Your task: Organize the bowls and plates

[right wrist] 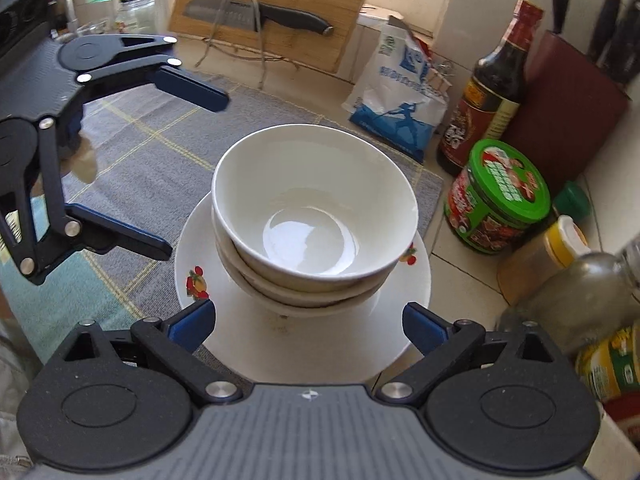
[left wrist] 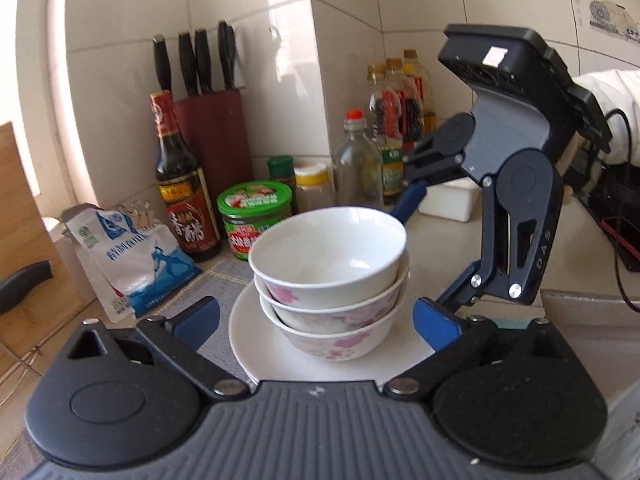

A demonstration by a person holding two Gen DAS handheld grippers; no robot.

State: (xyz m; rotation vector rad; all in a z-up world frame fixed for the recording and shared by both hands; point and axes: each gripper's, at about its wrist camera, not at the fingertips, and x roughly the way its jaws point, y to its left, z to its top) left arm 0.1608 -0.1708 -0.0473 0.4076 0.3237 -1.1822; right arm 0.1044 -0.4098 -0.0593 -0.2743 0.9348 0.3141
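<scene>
— Bowls (right wrist: 316, 216), three white porcelain ones nested, where?
— On the white plate (right wrist: 192, 256) with fruit prints, atop the grey checked mat (right wrist: 152, 140); the lower bowls' flowers hide from above.
— Grippers?
— Left gripper (left wrist: 316, 320) and right gripper (right wrist: 308, 320) flank the stack, jaws wide, holding nothing; a white sleeve (left wrist: 616, 92) is cut off

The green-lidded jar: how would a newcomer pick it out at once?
Start at the stack of bowls on the plate. Right of it, the condiments line the tiled wall. The jar is the nearest of them, before the dark vinegar bottle: squat, with a wide bright green lid and a red label.
</scene>
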